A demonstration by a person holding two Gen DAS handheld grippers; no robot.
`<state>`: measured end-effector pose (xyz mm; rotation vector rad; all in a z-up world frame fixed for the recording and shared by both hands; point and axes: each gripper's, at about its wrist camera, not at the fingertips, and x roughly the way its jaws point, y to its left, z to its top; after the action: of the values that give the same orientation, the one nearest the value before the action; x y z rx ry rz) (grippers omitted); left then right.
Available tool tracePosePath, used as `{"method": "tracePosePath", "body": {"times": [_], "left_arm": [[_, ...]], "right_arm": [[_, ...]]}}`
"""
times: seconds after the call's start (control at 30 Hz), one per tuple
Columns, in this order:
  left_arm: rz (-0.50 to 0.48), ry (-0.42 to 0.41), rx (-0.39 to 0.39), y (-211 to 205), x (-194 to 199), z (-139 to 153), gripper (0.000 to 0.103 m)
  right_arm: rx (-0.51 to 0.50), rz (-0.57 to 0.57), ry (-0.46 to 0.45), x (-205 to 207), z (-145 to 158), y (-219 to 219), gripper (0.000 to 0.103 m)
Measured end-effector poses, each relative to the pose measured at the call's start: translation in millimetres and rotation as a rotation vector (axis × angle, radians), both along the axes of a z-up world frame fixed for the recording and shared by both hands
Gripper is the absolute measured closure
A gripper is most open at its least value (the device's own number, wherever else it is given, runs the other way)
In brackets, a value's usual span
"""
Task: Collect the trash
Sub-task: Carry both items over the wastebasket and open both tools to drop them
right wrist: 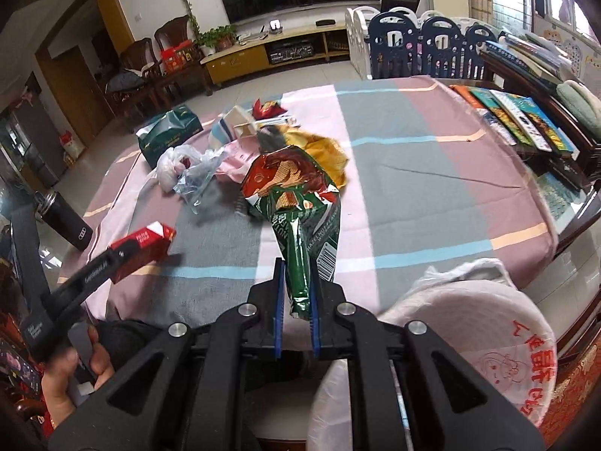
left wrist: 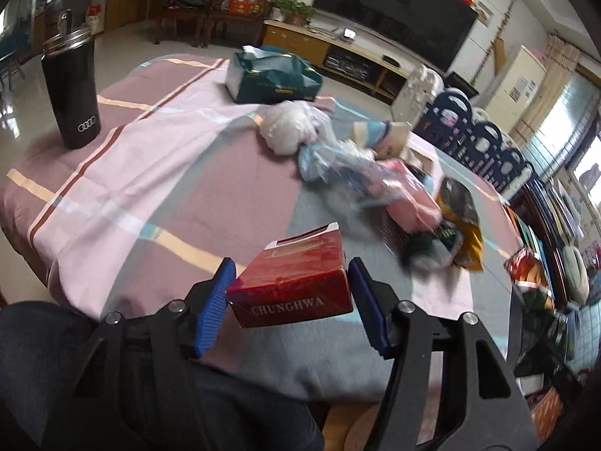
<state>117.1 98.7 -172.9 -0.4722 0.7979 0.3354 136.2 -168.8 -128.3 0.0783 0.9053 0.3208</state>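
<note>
A red Chunghwa cigarette box [left wrist: 296, 282] sits between the blue pads of my left gripper [left wrist: 291, 268], held clear above the striped tablecloth [left wrist: 150, 188]. The right wrist view shows the same box [right wrist: 146, 244] in that gripper [right wrist: 124, 259] at the left, with a hand on the handle. My right gripper [right wrist: 298, 268] is shut on the tail of a green and red snack wrapper [right wrist: 293, 188], which hangs forward over the table. Behind it lies a trash pile: a white plastic bag [left wrist: 289, 127], a paper cup [left wrist: 387, 135], a pink packet [left wrist: 409, 203] and a yellow bag [left wrist: 465, 225].
A black tumbler [left wrist: 71, 97] stands at the table's left edge. A green tissue pack [left wrist: 274, 75] lies at the far side. A bin lined with a white bag [right wrist: 469, 338] sits below the near right edge. Books [right wrist: 526, 120] are stacked to the right.
</note>
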Motion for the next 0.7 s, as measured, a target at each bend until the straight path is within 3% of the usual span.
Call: {"method": "tracePosePath", "body": {"times": [0.13, 0.27, 0.37, 0.43, 0.53, 0.6, 0.7], "left_arm": [[-0.077, 0.000, 0.009, -25, -10, 7, 0.041], [-0.152, -0.010, -0.003, -49, -16, 15, 0.041], [-0.214, -0.020, -0.010, -69, -21, 20, 0.041], [-0.263, -0.023, -0.035, -82, -23, 22, 0.041], [-0.375, -0.024, -0.082, -105, -23, 22, 0.041], [-0.458, -0.031, -0.132, -119, -24, 20, 0.041], [-0.578, -0.024, -0.176, -144, -25, 17, 0.041]], "right_arm": [[-0.033, -0.039, -0.021, -20, 10, -42, 0.091], [-0.084, -0.088, 0.003, -45, 1, -87, 0.091], [-0.128, -0.134, 0.080, -59, -20, -117, 0.091], [-0.130, -0.143, 0.178, -63, -40, -126, 0.091], [-0.156, -0.183, 0.335, -66, -75, -138, 0.072], [-0.066, -0.251, 0.353, -68, -79, -152, 0.048], [0.056, -0.353, 0.309, -65, -64, -175, 0.041]]}}
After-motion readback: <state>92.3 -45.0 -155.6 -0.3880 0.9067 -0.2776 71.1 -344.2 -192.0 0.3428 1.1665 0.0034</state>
